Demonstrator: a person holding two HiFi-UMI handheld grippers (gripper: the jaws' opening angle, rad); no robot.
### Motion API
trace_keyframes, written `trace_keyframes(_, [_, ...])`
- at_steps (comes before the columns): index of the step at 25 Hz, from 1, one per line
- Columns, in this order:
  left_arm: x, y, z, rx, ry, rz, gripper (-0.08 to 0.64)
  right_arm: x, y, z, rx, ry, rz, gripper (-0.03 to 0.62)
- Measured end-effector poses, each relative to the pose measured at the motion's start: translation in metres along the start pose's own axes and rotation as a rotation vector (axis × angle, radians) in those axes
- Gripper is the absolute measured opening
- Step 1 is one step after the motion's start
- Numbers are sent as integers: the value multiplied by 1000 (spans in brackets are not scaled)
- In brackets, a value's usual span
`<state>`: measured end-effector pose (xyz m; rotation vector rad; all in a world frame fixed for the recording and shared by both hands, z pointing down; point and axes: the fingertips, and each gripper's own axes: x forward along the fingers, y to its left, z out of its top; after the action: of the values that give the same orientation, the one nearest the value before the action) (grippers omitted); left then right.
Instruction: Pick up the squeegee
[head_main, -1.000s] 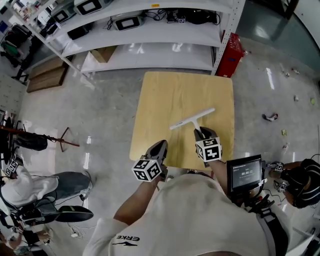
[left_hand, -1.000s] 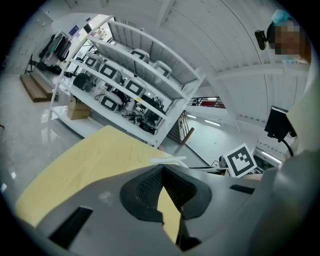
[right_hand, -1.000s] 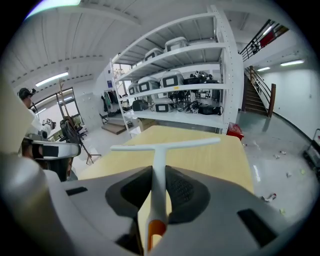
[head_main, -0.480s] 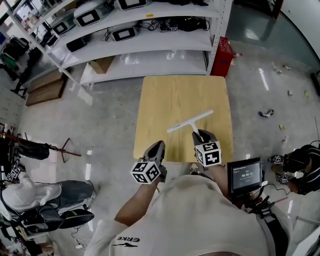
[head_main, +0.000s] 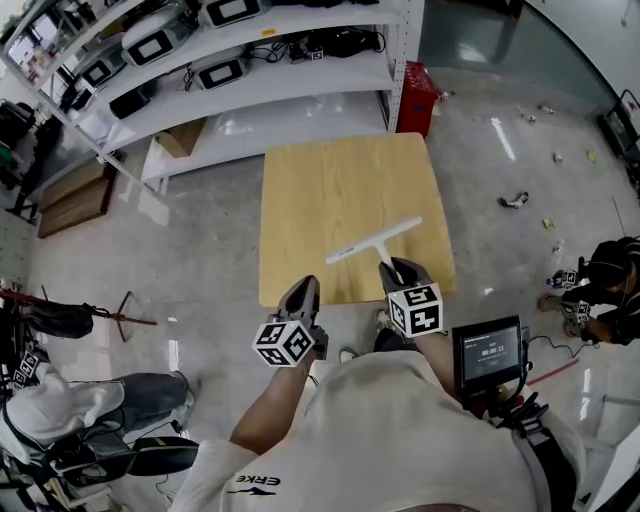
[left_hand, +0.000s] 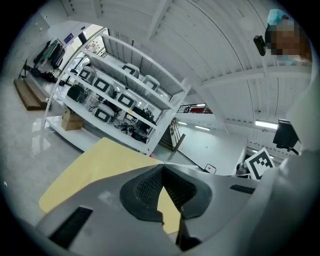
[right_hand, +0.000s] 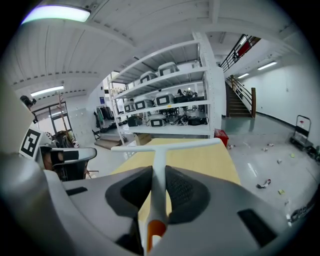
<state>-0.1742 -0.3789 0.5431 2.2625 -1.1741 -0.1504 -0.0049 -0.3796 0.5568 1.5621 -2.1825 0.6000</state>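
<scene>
We clamped the white squeegee (head_main: 372, 240) by its handle in our right gripper (right_hand: 159, 175) over the table (head_main: 330, 180). Our left gripper (left_hand: 161, 171) was closed, empty. The shelves (head_main: 285, 112) held screened devices (head_main: 222, 72).

Ahead of the right hand-held gripper (head_main: 397, 267) a wooden counter (head_main: 345, 190) stands on glossy grey floor (head_main: 200, 260). Beyond it runs white shelving (head_main: 280, 112), a red crate (head_main: 415, 98) alongside.

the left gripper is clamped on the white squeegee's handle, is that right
Not the left. The right gripper is clamped on the white squeegee by its handle, as the right gripper view shows. In the left gripper view, the left gripper has nothing between its jaws.
</scene>
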Motion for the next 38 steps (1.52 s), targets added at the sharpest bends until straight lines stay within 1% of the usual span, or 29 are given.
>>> trace_keyframes(6, [8, -13, -5, 7, -9, -22, 5, -18, -9, -9, 38, -17, -6, 84])
trace_keyframes(10, [4, -32, -6, 10, -15, -19, 5, -38, -14, -9, 38, -22, 4, 84])
trace_keyframes(17, [6, -47, -8, 23, -42, -18, 5, -49, -26, -4, 30, -62, 11, 84])
trace_keyframes(22, [10, -65, -6, 30, -45, -14, 5, -63, -39, 2, 30, -69, 18, 84])
trace_keyframes(29, [17, -74, -4, 39, -42, -21, 5, -68, -49, 8, 28, -76, 12, 84])
trace_keyframes(38, [21, -82, -10, 45, -37, -26, 5, -73, -56, 4, 28, -79, 11, 84])
